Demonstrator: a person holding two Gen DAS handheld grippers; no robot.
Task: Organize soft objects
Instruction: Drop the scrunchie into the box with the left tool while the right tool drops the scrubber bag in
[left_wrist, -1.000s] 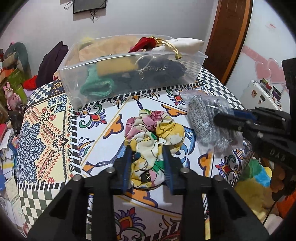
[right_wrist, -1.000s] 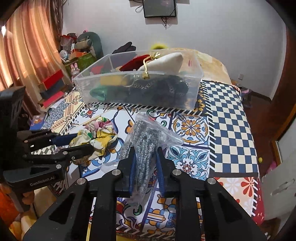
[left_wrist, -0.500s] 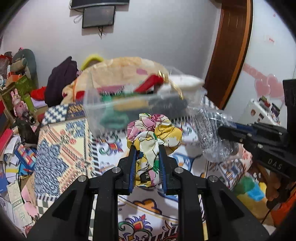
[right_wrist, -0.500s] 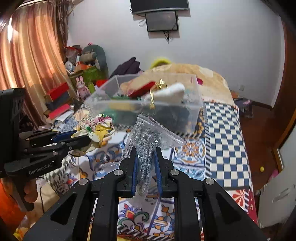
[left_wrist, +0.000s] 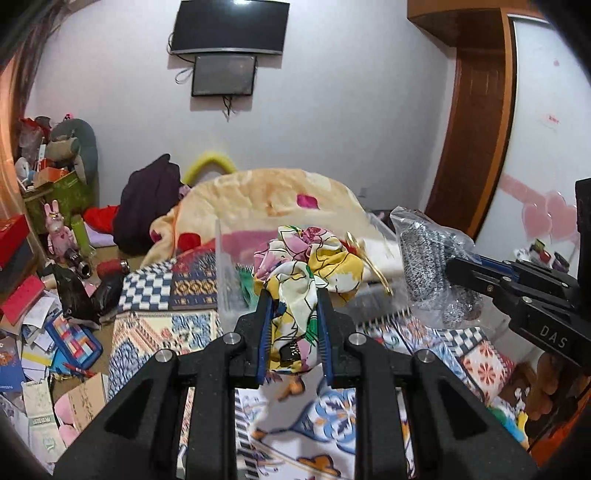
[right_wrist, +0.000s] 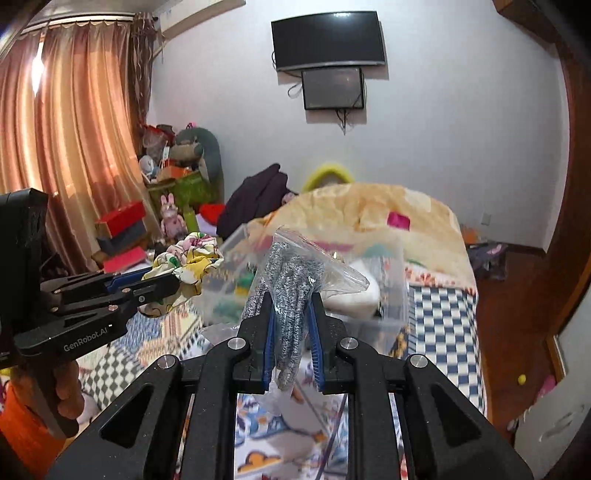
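Floral scrunchie (left_wrist: 295, 291) is pinched in the left gripper (left_wrist: 293, 332), and the right gripper (right_wrist: 291, 339) is clamped on a bagged grey knit (right_wrist: 291, 295). Both are up in the air with the clear bin (right_wrist: 373, 295) just ahead. My worry is the slick bag sliding out, or its loose tail catching the bin rim. Bin is blurry, so I can't tell what room is left inside.
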